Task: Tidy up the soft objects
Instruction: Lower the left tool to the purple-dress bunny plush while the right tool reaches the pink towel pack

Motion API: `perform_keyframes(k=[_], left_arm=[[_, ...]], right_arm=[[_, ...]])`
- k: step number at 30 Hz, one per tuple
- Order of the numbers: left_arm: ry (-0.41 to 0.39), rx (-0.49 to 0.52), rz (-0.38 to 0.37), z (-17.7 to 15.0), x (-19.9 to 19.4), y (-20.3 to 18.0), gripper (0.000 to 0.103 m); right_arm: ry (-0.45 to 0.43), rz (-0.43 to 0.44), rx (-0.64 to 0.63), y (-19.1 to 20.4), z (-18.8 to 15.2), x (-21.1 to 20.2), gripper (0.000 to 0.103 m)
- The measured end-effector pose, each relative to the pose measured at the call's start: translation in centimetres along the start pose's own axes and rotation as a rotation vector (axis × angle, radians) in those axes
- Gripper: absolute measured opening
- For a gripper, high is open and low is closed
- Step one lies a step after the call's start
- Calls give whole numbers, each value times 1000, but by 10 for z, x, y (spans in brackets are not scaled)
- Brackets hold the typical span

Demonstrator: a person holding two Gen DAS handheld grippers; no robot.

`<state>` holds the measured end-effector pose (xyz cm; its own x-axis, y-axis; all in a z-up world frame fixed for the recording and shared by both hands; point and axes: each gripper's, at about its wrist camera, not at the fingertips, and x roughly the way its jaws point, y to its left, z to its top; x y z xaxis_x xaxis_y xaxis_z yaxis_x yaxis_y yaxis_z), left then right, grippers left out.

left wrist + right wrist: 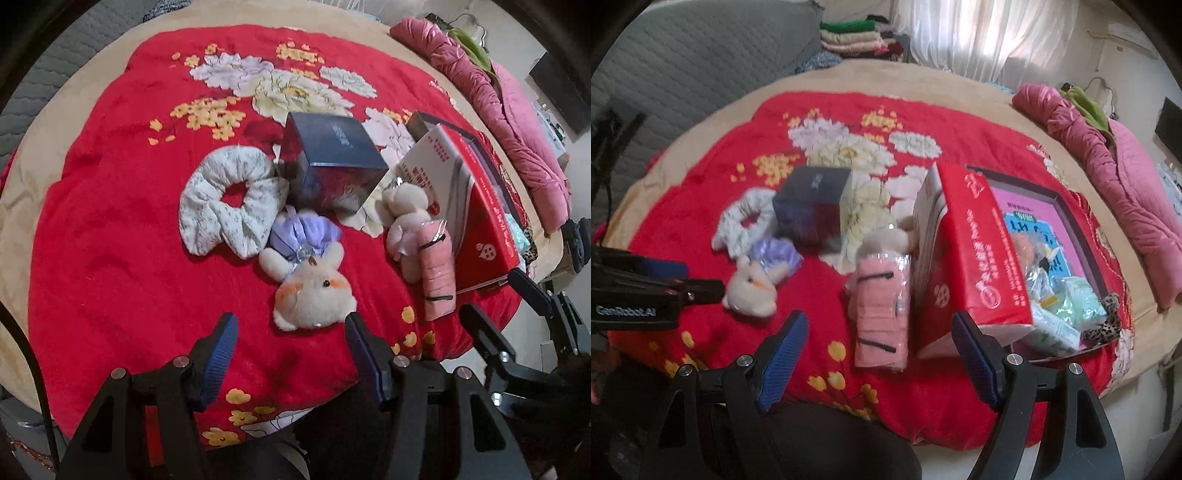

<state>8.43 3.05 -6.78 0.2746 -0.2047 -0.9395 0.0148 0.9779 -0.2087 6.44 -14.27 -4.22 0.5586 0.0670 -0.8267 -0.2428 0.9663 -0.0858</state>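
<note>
A plush rabbit in a purple dress [306, 273] lies on the red floral blanket [110, 221], just beyond my open, empty left gripper [290, 328]. A white floral scrunchie [229, 199] lies behind it. A small cream bear [404, 214] and a wrapped pink towel [437, 273] lie to the right. My right gripper [881, 332] is open and empty, just short of the pink towel [882, 317]. The rabbit [753, 284], scrunchie [746, 221] and bear [886, 236] also show in the right wrist view.
A dark blue box [332, 158] stands behind the toys. A red carton [975, 258] leans on an open tray [1082, 229] holding small packets and soft items. A pink quilt [1108, 170] lies at the right. The blanket's edge is near me.
</note>
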Motion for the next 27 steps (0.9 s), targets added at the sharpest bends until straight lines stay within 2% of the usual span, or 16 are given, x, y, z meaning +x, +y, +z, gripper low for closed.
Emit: perform_keyframes(k=[6,19,21,22,26,27], left_arm=[[32,3,-22,1,16,-5,60],[75,-21,-74,12,39,-6,60],[81,-16,-76,14,42,-8,60],[83,-14,-76,15,43,-9,60],[88,-9,-70,19,47,-11,60],[90,-10,-69,20,48,-11,60]], right_arm=[[70,-10,7,5,-3,26,80],[118,-35,11,13,2,59,78],[122,-33,21,12,3,63,73],[130,-39,29,10,4,67,65],[172,-15,81,0,3,81,47],[178,-6,88,-1,3,83,47]])
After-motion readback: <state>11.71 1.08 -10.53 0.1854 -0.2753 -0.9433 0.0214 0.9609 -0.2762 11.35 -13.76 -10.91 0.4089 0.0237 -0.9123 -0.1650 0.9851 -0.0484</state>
